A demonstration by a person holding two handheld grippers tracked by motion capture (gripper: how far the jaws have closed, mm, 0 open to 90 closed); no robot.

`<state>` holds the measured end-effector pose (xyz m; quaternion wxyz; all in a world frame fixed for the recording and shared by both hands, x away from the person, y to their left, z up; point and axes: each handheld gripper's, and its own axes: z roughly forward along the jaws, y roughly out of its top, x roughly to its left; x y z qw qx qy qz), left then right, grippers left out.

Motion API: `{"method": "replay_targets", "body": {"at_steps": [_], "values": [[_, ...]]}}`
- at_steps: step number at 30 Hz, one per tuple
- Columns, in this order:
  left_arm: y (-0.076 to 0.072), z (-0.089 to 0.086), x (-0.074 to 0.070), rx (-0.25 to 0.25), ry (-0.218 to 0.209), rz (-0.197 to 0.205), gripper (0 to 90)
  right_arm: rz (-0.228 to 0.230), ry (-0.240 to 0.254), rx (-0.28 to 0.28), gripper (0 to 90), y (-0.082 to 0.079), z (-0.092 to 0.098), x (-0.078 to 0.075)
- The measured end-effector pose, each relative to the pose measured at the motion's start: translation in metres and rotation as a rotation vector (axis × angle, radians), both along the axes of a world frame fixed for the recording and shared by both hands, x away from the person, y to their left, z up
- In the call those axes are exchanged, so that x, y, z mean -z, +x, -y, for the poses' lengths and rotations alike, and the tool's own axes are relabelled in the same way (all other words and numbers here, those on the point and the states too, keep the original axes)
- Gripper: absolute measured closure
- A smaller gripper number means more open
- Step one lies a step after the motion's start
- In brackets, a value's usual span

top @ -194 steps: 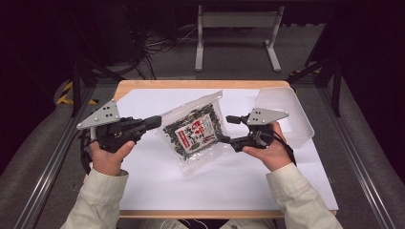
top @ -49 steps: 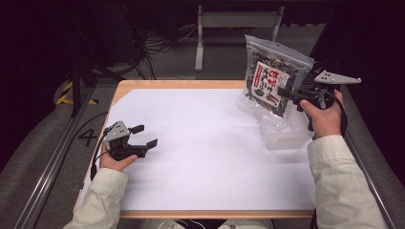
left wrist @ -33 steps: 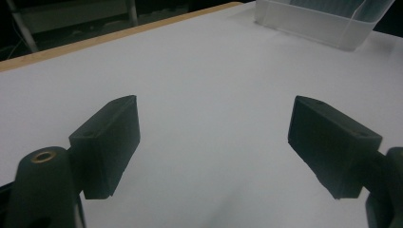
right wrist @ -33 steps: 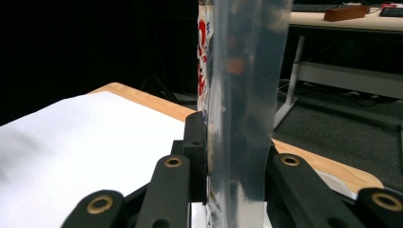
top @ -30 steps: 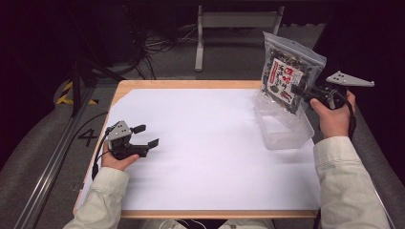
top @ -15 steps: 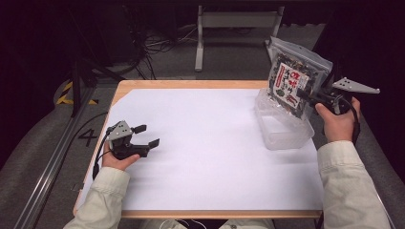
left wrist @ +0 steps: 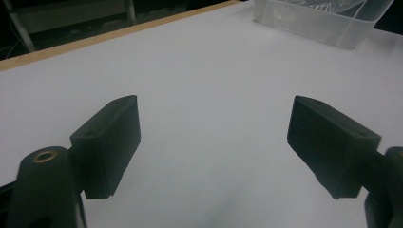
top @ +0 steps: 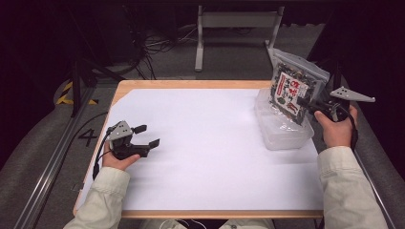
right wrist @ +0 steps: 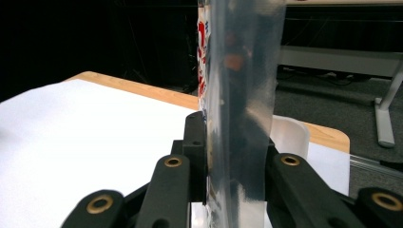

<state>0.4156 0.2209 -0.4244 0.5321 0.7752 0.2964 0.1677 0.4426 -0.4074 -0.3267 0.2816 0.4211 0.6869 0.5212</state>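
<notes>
White-covered table (top: 210, 157) in a dark room | right gripper (top: 305, 102) pinches a snack bag (top: 292, 88) upright over a clear plastic container (top: 282, 131) | left gripper (top: 147, 136) rests spread wide, holding nothing.

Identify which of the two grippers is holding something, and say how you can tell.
The right gripper: its jaws clamp the snack bag above the clear tub. The left gripper sits open, nothing between its jaws.
</notes>
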Motion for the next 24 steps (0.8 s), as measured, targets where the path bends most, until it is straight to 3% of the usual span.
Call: {"method": "replay_targets", "body": {"at_steps": [5, 13, 17, 24], "values": [[0.0, 0.0, 0.0, -0.001, 0.0, 0.001, 19.3, 0.009, 0.016, -0.002, 75.4, 0.0, 0.001, 0.008], [-0.001, 0.0, -0.001, -0.004, -0.005, -0.003, 19.3, 0.017, -0.023, -0.012, 75.4, 0.0, -0.006, 0.011], [-0.001, -0.001, -0.001, -0.004, 0.001, 0.004, 19.4, 0.023, -0.016, -0.01, 75.4, 0.0, -0.005, 0.012], [-0.001, 0.001, 0.0, 0.002, 0.006, 0.0, 19.5, 0.102, 0.016, 0.0, 75.6, 0.002, -0.004, 0.012]]}}
